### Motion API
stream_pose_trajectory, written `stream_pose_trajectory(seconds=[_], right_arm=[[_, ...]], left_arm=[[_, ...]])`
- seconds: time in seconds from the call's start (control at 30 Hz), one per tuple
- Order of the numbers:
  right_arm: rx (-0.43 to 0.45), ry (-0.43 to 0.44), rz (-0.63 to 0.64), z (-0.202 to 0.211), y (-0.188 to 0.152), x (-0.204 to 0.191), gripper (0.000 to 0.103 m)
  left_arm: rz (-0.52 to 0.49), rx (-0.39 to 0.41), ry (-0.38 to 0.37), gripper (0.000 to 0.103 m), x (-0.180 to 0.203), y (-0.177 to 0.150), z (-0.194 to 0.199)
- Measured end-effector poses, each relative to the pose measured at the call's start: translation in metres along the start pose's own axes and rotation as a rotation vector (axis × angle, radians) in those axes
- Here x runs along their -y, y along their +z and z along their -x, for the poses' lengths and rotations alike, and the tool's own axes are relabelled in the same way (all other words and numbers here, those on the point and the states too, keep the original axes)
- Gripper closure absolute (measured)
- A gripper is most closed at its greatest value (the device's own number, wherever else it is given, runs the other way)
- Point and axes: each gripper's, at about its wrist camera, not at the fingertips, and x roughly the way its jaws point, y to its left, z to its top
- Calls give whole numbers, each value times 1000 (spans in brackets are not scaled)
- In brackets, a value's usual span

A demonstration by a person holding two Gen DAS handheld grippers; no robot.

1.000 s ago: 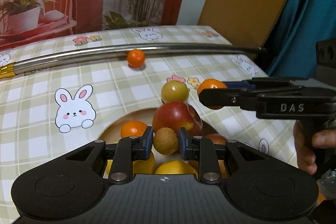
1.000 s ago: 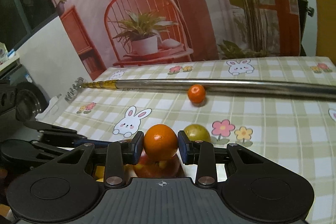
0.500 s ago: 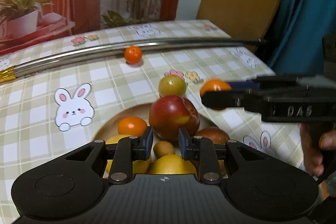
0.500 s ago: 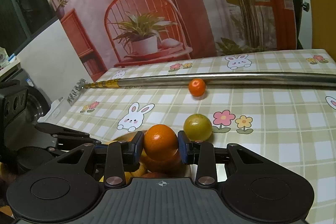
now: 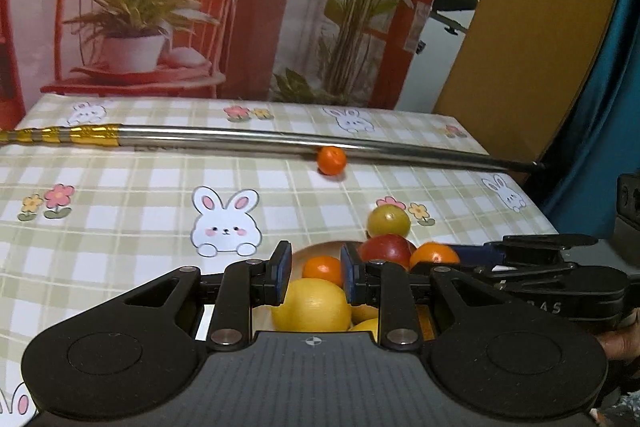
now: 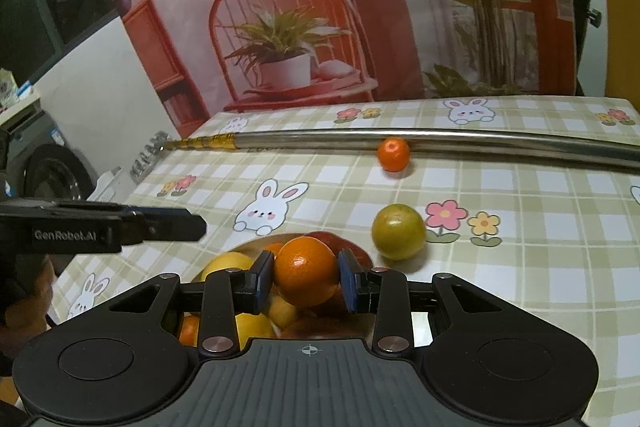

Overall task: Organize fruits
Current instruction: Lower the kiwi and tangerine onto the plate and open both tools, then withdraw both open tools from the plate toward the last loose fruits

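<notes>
Progress check. Left gripper [image 5: 313, 277] is hanging over the bowl [image 5: 310, 249], fingers drawn in with nothing between them. Bowl is already holding most of the fruit: lemon [image 5: 310, 305], apple [image 5: 386, 247], small oranges. Right gripper [image 6: 306, 275] is gripping an orange [image 6: 306, 273] above the bowl, not yet released. Two pieces are sitting loose on the desk [image 6: 500, 267]: green fruit [image 6: 398, 231] at the bowl's 1 o'clock, tangerine [image 6: 394, 154] at 12 o'clock against the metal rod [image 6: 480, 139]. Roughly two-thirds done, by my estimate.
</notes>
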Motion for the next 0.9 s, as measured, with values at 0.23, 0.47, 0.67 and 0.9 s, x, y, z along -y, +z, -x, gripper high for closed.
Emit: stream_pose_trajectory(seconds=[0.23,0.47,0.67,0.9], right_arm=[[-43,-17,37,-9,0,-16,71],[-46,-17,28,-18,2,-24,71],[-55,-49,99,-25,3,-41,72],[-73,-84,185,-30,-6,-59,72]], left_arm=[[20,21,1,74,-9,-7,8],[55,29,-7,73,-22,-14,17],[105,23,-24,73,-32,-20,18],[122,30,-23,73,-36,-23,20]])
